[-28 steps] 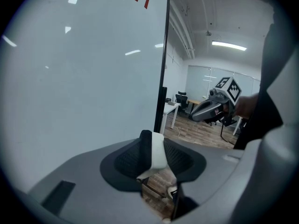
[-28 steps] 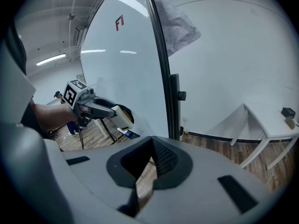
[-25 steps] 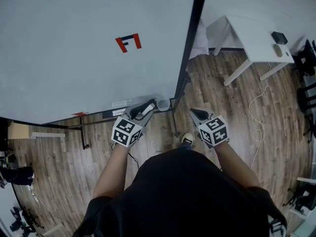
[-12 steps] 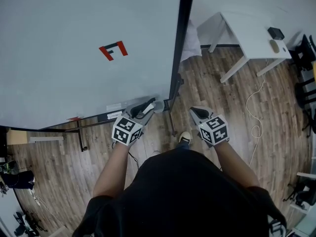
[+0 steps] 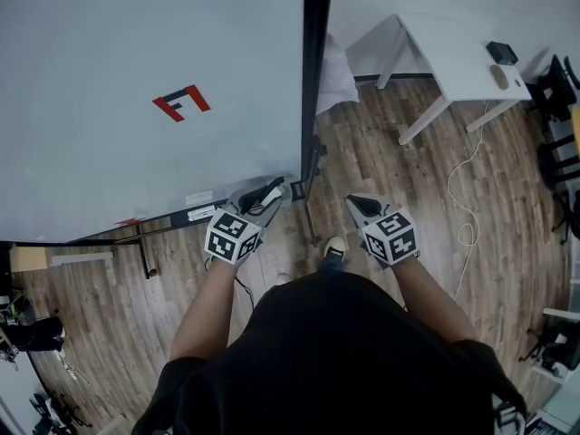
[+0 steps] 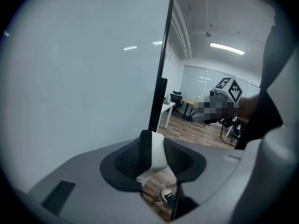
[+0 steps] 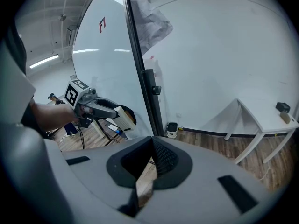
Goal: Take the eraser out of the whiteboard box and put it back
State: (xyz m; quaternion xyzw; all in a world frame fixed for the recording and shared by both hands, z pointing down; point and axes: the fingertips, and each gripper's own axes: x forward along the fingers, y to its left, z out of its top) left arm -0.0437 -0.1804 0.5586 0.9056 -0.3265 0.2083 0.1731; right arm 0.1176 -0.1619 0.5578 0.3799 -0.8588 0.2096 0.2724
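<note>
Head view: your left gripper (image 5: 272,190) sits at the whiteboard's (image 5: 136,43) lower right corner. The eraser (image 5: 270,196) shows only as a pale sliver, and the box can't be made out. Left gripper view: the jaws pinch the eraser, white with a dark side, its lower end cut off. Right gripper view: your right gripper's (image 7: 152,146) jaws meet at the tips with nothing between them.

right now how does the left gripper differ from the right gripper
The left gripper is clamped on the eraser; the right gripper holds nothing, its jaws together. The left gripper sits at the whiteboard's bottom edge; the right gripper is past the board's frame, over the wood floor. Both carry a marker cube and point forward and down.
</note>
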